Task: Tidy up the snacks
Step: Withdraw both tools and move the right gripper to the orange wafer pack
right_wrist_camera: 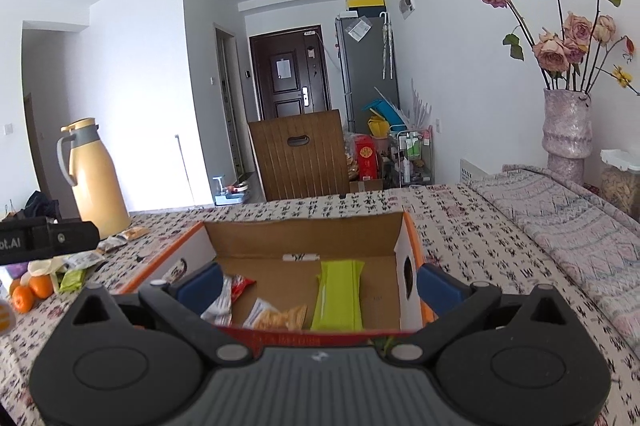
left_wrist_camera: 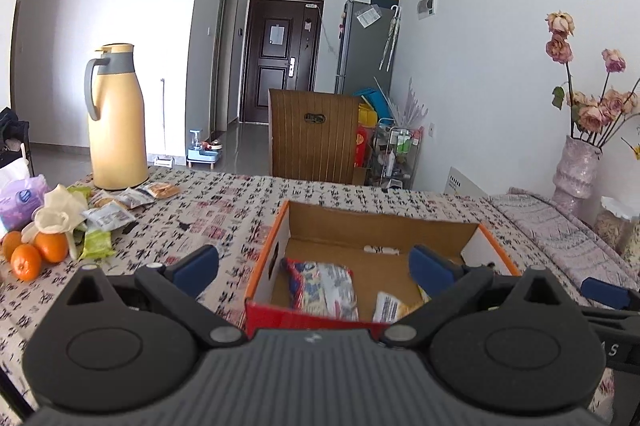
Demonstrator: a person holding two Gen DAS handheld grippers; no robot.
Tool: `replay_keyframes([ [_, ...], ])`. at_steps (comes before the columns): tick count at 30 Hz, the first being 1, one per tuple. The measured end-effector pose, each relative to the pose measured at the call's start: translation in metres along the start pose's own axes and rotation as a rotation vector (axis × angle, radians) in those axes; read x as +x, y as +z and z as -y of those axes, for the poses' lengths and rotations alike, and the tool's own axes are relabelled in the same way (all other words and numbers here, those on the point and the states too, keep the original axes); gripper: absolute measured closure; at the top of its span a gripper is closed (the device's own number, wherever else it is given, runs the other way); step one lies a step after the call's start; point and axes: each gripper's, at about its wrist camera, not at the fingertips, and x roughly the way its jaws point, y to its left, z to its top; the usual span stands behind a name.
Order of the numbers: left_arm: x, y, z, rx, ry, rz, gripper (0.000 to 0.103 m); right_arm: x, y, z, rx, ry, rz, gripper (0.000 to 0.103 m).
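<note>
An open cardboard box (left_wrist_camera: 276,226) with orange rim stands on the patterned tablecloth; it also shows in the right wrist view (right_wrist_camera: 408,234). Inside lie a red-and-silver snack pack (left_wrist_camera: 324,286), a cracker pack (right_wrist_camera: 280,316) and a green bar pack (right_wrist_camera: 340,294). More loose snack packs (left_wrist_camera: 108,214) lie at the left by the yellow thermos (left_wrist_camera: 116,118). My left gripper (left_wrist_camera: 314,262) is open and empty above the box's near left corner. My right gripper (right_wrist_camera: 318,284) is open and empty above the box's near edge.
Oranges (left_wrist_camera: 36,252), a crumpled glove and a purple tissue pack (left_wrist_camera: 22,200) lie at the far left. A vase of dried roses (right_wrist_camera: 566,130) and a jar (right_wrist_camera: 620,182) stand at the right on a folded cloth. A wooden chair (left_wrist_camera: 316,138) stands behind the table.
</note>
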Motion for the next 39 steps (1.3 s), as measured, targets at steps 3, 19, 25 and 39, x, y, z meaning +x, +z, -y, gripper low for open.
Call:
replay_keyframes([
  [3,-0.009,-0.010,-0.003,0.008,0.004,-0.008,0.000,-0.011,-0.008,0.002,0.000,0.004,-0.009,0.000],
  [19,-0.038,-0.070,-0.019,-0.002,0.035,-0.088,0.000,-0.041,-0.062,0.007,-0.013,0.009,-0.129,0.000],
  [25,-0.047,-0.101,-0.030,0.001,0.063,-0.139,0.000,-0.054,-0.088,0.005,-0.034,0.013,-0.183,0.000],
  [39,-0.051,-0.114,-0.035,0.007,0.045,-0.158,0.000,-0.066,-0.098,0.009,-0.016,-0.022,-0.165,0.000],
])
